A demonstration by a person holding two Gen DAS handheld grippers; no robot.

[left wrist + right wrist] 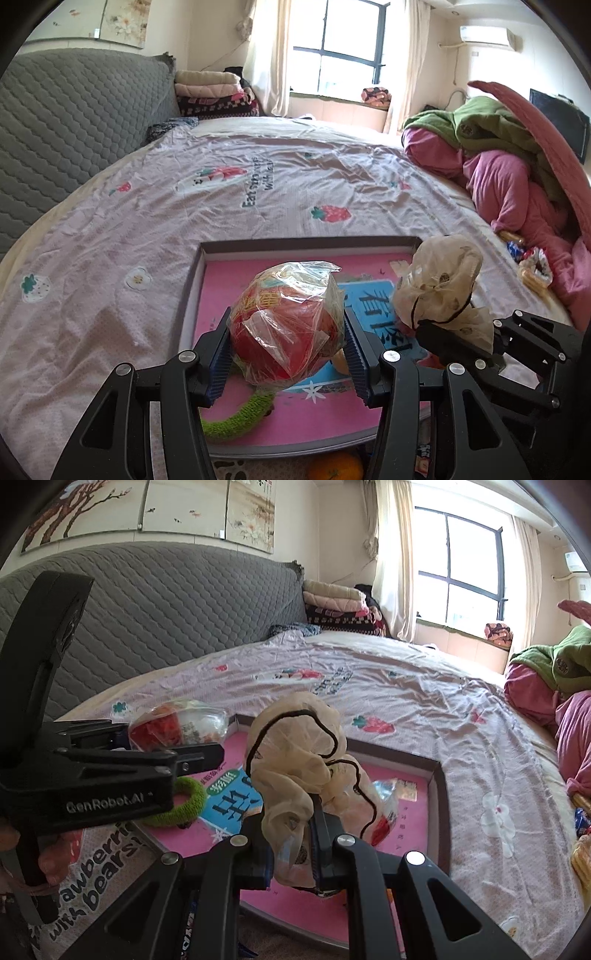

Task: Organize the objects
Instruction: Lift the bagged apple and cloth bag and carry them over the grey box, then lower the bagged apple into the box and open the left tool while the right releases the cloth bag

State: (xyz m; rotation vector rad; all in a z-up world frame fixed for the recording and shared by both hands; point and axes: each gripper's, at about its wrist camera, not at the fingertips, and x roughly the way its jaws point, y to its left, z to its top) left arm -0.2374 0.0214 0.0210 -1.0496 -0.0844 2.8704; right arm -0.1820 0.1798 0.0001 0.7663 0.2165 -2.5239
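My left gripper (286,339) is shut on a red snack in a clear plastic wrapper (286,325) and holds it above a shallow pink-lined box tray (306,245) on the bed. The same snack (177,725) and the left gripper (184,757) show at the left of the right wrist view. My right gripper (291,849) is shut on a cream gauzy scrunchie with a black cord (295,746), over the tray (437,786); the scrunchie also shows in the left wrist view (439,284). A green hair tie (236,419) lies in the tray, seen also from the right (181,801).
An orange fruit (334,467) lies just before the tray's near edge. A pile of pink and green bedding (517,173) sits at the right with small wrapped snacks (532,266) beside it. A grey quilted headboard (74,122) stands at the left.
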